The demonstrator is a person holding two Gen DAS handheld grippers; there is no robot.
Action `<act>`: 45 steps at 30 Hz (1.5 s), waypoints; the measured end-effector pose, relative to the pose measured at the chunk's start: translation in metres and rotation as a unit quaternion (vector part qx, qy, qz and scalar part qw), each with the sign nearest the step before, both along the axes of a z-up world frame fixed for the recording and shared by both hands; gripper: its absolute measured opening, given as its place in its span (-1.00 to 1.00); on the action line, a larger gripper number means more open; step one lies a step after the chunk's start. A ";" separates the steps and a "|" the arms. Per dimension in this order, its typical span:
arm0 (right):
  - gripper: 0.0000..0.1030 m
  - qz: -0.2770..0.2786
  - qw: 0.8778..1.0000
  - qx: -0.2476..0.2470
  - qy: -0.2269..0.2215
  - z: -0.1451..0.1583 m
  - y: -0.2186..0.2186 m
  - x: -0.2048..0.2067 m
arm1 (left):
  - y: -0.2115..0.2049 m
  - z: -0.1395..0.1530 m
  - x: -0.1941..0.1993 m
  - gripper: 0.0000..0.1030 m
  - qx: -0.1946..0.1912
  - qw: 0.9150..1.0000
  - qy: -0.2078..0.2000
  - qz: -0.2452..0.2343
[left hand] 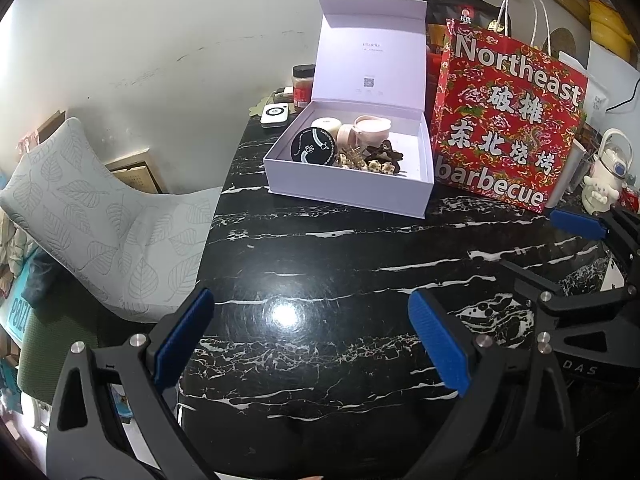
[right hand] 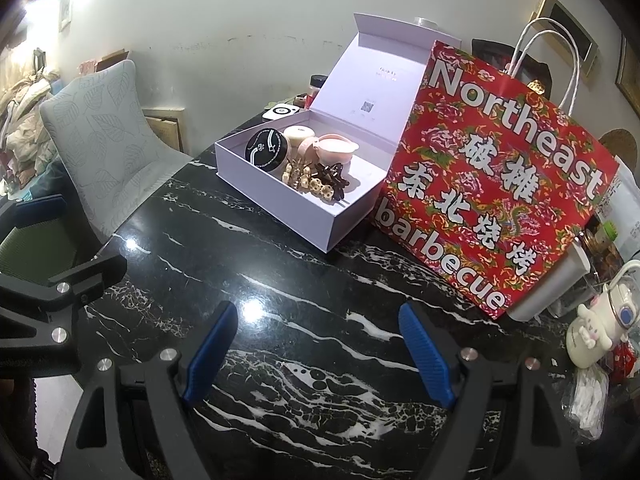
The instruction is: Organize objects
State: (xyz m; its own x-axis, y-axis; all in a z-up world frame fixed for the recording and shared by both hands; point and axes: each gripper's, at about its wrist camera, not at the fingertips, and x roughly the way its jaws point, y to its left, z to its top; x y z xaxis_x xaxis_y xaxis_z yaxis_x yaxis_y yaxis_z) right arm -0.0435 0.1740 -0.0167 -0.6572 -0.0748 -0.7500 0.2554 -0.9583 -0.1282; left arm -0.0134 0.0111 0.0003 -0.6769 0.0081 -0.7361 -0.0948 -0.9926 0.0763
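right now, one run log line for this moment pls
left gripper: open, empty | right gripper: open, empty | white box: lid up, items inside | red bag: upright beside box | black table

Red floral bag (right hand: 492, 184) — black white-veined table (right hand: 280, 280)

wall (left hand: 160, 40) – scuffed white | chair (left hand: 104, 216) – grey leaf-print | table (left hand: 320, 264) – black marble
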 end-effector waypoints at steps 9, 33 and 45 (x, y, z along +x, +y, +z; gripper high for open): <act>0.63 -0.004 1.000 0.000 -0.002 -0.002 0.003 -0.001 | 0.001 -0.001 -0.001 0.90 0.002 1.000 -0.006 -0.003; 0.63 -0.006 1.000 0.001 -0.009 -0.004 0.004 -0.003 | 0.002 -0.004 -0.003 0.90 -0.006 1.000 -0.012 -0.005; 0.63 -0.006 1.000 0.002 -0.012 -0.006 0.005 -0.004 | 0.000 -0.006 -0.003 0.90 -0.009 1.000 -0.011 -0.006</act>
